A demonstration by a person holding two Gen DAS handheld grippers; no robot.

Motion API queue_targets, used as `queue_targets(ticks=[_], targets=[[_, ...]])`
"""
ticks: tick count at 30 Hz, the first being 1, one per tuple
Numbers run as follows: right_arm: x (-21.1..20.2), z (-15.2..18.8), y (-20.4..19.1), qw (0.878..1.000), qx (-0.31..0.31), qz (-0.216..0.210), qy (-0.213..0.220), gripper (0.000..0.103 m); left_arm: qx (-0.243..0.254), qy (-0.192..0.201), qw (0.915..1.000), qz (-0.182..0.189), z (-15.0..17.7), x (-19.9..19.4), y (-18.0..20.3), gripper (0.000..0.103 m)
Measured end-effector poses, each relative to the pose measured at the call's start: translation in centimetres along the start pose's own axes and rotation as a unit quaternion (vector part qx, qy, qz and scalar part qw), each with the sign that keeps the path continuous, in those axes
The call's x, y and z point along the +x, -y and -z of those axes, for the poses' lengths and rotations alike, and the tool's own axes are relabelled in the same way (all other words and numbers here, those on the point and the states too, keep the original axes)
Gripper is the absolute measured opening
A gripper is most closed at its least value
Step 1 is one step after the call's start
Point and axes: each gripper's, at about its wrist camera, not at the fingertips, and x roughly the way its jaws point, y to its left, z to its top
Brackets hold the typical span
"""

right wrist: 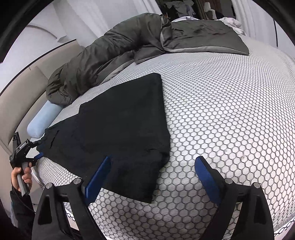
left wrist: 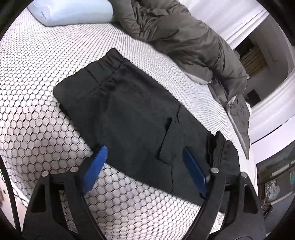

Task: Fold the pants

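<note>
Black pants (left wrist: 132,110) lie flat on the hexagon-patterned mattress (left wrist: 36,129), elastic waistband at the far end, a back pocket near my left gripper. My left gripper (left wrist: 143,155) is open, its blue pads over the near edge of the pants; a rolled black cuff (left wrist: 215,147) sits by the right finger. In the right wrist view the pants (right wrist: 114,129) lie folded lengthwise. My right gripper (right wrist: 154,164) is open, its left pad over the pants' near corner, its right pad over bare mattress (right wrist: 221,120). The left gripper (right wrist: 35,149) shows at the far left, held by a hand.
A dark olive duvet (left wrist: 175,33) is bunched along the far side of the bed; it also shows in the right wrist view (right wrist: 114,49). A light blue pillow (left wrist: 73,11) lies at the head. The mattress edge runs just behind both grippers.
</note>
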Motion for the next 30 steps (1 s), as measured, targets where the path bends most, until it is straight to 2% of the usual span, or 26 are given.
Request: queue_targets(ticks=[6,11,12,13,14,15,16,17,21,24,26,30], targets=[[0.3,0.2,-0.4,1.0,-0.011,0.004,-0.006,0.094,0.003,-0.004,0.9998,-0.019,1.0,0.1,-0.5,0.078],[0.2,0.1,-0.7,1.0,-0.008,-0.002,-0.002,0.094,-0.058,0.039,0.9974,-0.019,-1.6,1.4,-1.9,0.076],[0.2,0.1,-0.7,1.0,-0.008,-0.002,-0.002,0.094,-0.06,0.049,0.9968,-0.022,-2.1,1.7,-1.9,0.065],[0.2,0.2,-0.6,1.0,-0.007,-0.003,-0.003,0.094,-0.061,0.056,0.996,-0.031,-2.4,2.1,-2.0,0.038],[0.2,0.2,-0.5,1.0,-0.005,-0.004,-0.004,0.094,-0.057,0.061,0.9954,-0.047,-2.5,2.5,-2.0,0.026],[0.2,0.3,-0.4,1.0,-0.004,-0.005,-0.005,0.094,-0.053,0.066,0.995,-0.054,-2.4,2.6,-1.8,0.015],[0.2,0.3,-0.3,1.0,-0.002,-0.005,-0.006,0.094,-0.046,0.076,0.995,-0.045,-2.4,2.4,-1.5,0.007],[0.2,0.4,-0.1,1.0,-0.001,-0.005,-0.005,0.094,-0.036,0.088,0.9946,-0.041,-2.3,1.9,-0.7,0.006],[-0.3,0.2,0.3,1.0,0.008,-0.01,0.001,0.094,0.055,0.145,0.988,-0.004,-1.4,-2.0,5.8,0.005],[-0.4,-0.2,0.2,1.0,0.004,-0.009,0.004,0.094,0.139,0.155,0.9774,0.035,0.7,-3.9,13.4,0.005],[-0.4,-0.6,0.0,1.0,-0.002,-0.009,0.006,0.094,0.215,0.149,0.9627,0.07,3.0,-4.3,20.1,0.005],[-0.2,-1.5,0.1,1.0,-0.011,0.003,0.009,0.094,0.298,0.1,0.936,0.159,8.4,-1.7,30.7,0.006]])
